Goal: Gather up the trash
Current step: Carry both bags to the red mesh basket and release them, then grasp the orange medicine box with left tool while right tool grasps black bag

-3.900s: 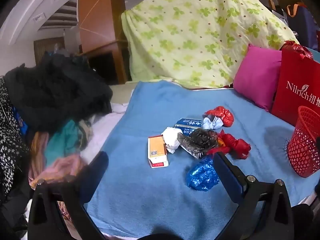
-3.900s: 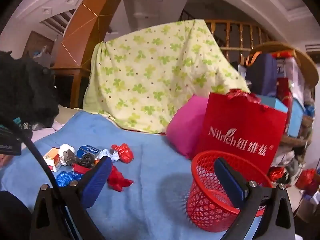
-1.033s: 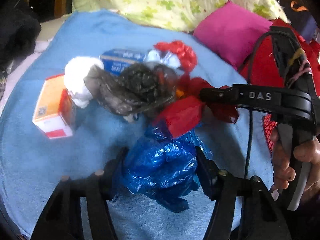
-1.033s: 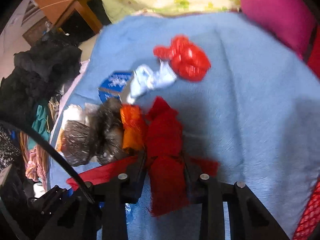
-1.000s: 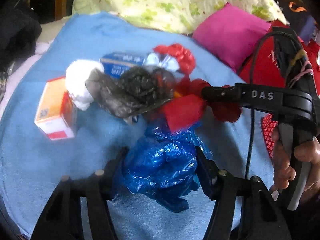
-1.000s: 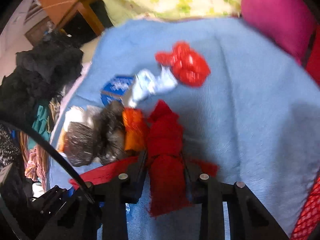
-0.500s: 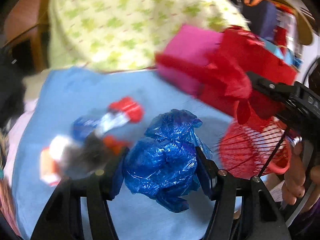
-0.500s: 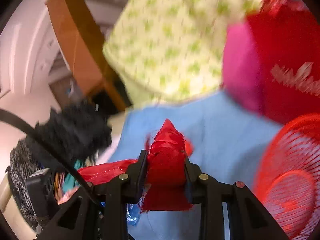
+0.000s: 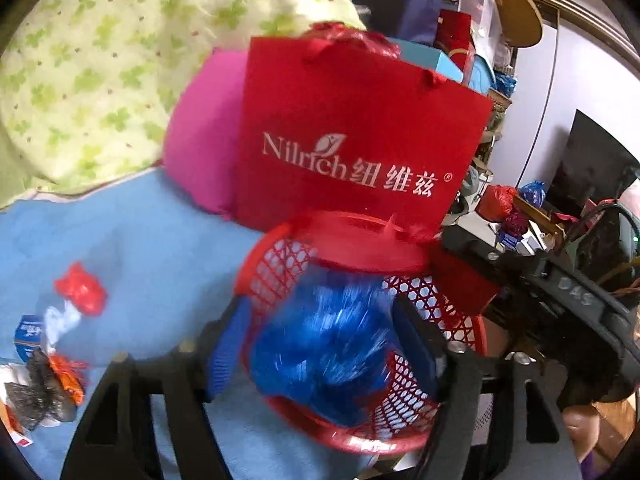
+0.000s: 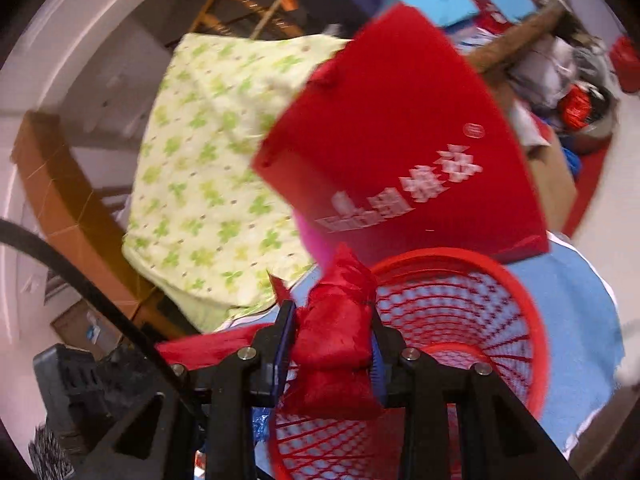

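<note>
A red mesh basket [image 9: 460, 322] stands on the blue blanket [image 9: 140, 248]; the right wrist view shows it too [image 10: 480, 280]. My left gripper [image 9: 324, 344] is over the basket with a motion-blurred blue plastic bag [image 9: 324, 348] between its jaws; the grip cannot be told. My right gripper [image 10: 332, 340] is shut on a crumpled red wrapper [image 10: 336, 332] just above the basket rim. More trash lies at the left: a red bag [image 9: 82, 290], a blue box [image 9: 28, 330], a grey-black bag [image 9: 34, 394].
A red paper bag marked Nilrich [image 9: 352, 140] stands right behind the basket, with a pink pillow [image 9: 204, 132] and a green-patterned quilt [image 9: 100, 60] beside it. Cluttered shelves [image 9: 500, 60] are at the right. The blanket's edge [image 10: 600, 360] lies close past the basket.
Both grippers have swung from the trash pile to the basket, carrying the blue bag and the red wrapper. The blue bag is now blurred and lower over the basket.
</note>
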{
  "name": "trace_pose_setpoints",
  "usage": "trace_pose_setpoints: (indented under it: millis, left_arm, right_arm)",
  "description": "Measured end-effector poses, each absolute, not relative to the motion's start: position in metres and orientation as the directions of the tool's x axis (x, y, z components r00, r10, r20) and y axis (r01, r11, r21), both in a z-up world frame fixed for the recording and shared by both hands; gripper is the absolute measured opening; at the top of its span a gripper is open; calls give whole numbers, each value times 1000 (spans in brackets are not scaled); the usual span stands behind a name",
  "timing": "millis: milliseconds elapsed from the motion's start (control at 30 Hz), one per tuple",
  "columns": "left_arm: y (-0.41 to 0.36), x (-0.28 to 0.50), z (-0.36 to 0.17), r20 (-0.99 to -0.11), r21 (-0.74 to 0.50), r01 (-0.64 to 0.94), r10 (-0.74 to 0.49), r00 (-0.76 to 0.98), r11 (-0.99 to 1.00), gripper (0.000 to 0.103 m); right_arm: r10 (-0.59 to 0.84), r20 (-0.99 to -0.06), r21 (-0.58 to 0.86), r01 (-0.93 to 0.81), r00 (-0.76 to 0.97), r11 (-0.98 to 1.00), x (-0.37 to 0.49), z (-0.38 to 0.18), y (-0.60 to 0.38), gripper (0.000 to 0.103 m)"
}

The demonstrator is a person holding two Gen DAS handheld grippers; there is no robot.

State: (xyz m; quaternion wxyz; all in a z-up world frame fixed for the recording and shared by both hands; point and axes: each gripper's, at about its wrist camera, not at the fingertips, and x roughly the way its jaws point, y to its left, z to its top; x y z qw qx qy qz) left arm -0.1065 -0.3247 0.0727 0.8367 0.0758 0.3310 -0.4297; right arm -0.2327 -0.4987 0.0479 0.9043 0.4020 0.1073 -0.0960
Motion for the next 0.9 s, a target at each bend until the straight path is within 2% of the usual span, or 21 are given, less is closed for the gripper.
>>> trace_pose_setpoints:
  millis: [33, 133, 233, 367, 567, 700, 900]
  left_arm:
    - [-325, -105, 70, -617, -162, 763, -667, 417, 626, 78]
    - [-312, -107, 69, -612, -203, 744, -675, 412, 637, 78]
    - [-283, -102, 66, -596, -202, 716, -664, 451, 668, 78]
    - [-218, -92, 62, -587, -172, 638, -598, 545, 751, 78]
    - [-92, -66, 46, -600, -88, 407, -375, 707, 909, 78]
    - [-13, -49, 32, -613, -81, 221, -223, 758, 972, 78]
    - [52, -27, 0, -660, -131, 59, -131, 740, 990, 78]
  right_arm:
    - [-75, -269, 725, 253, 960, 640, -232, 47, -503, 37]
    - [-100, -260, 747, 266, 960, 609, -241, 44, -515, 74]
    - [-132, -187, 732, 227, 974, 642, -247, 46, -511, 74]
    - [-104, -105, 651, 147, 989, 745, -247, 66, -478, 74]
    - [36, -64, 484, -1, 997, 875, -228, 87, -395, 74]
    - [190, -152, 427, -109, 970, 898, -188, 80, -336, 74]
    - [351, -427, 420, -162, 833, 893, -105, 39, -267, 74]
